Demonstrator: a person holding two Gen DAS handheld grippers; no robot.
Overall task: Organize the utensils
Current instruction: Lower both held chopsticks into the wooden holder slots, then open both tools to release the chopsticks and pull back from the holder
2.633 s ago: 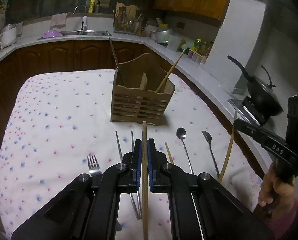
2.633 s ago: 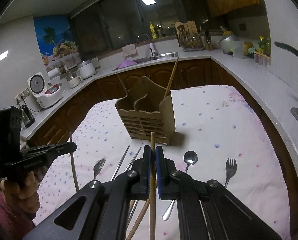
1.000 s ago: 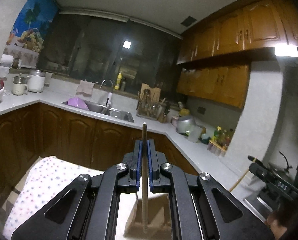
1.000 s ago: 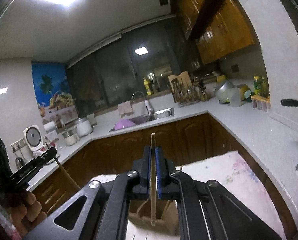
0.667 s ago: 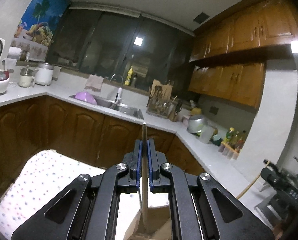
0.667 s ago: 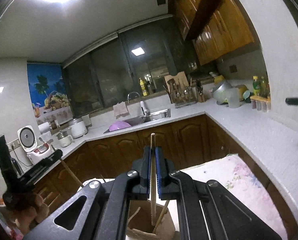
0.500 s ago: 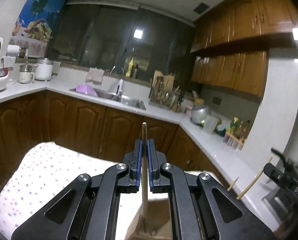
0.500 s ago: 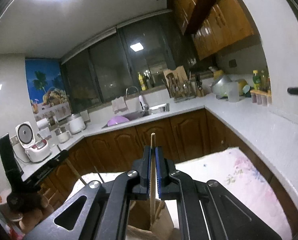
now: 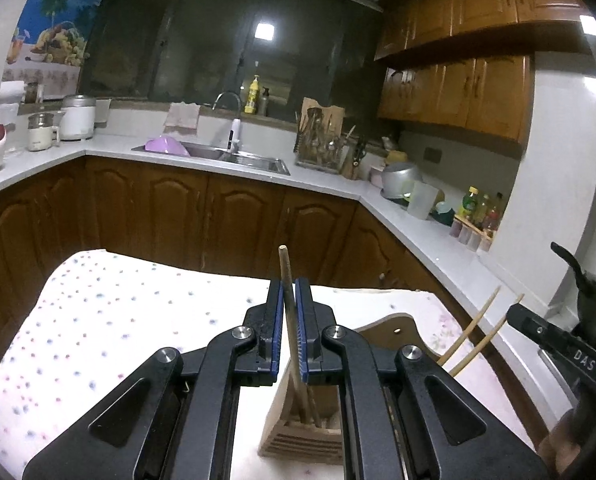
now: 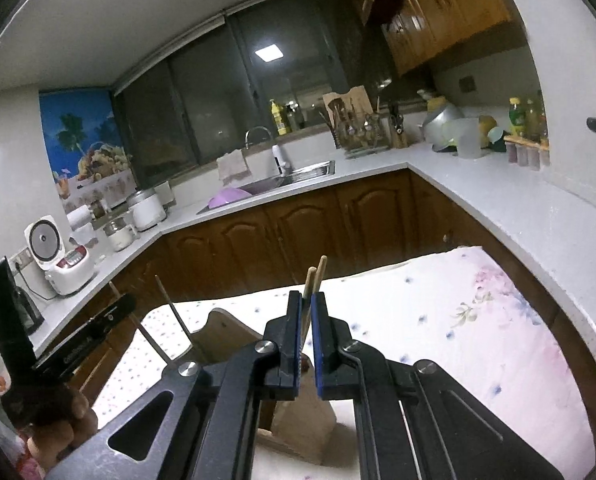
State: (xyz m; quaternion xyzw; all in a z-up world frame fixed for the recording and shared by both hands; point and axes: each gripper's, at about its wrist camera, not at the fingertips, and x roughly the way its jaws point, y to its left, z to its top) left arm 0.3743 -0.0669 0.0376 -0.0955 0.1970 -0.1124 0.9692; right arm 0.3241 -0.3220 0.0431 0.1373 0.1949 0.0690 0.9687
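Your left gripper (image 9: 289, 312) and right gripper (image 10: 307, 320) each clench a light, stiff, slippery chopstick (image 9: 287, 280) mid-shaft over the holder (image 9: 298, 436).

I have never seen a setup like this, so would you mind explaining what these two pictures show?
No robot here: a person holds a two-finger gripper in each hand, and each picture comes from a fisheye camera on one gripper, looking along its black fingers. The left gripper is shut on a wooden chopstick whose lower end reaches into the wooden utensil holder. The right gripper grips a light chopstick over the same holder, beside another chopstick already standing in it. The holder stands on a table under a flowered cloth, in a kitchen with a sink.
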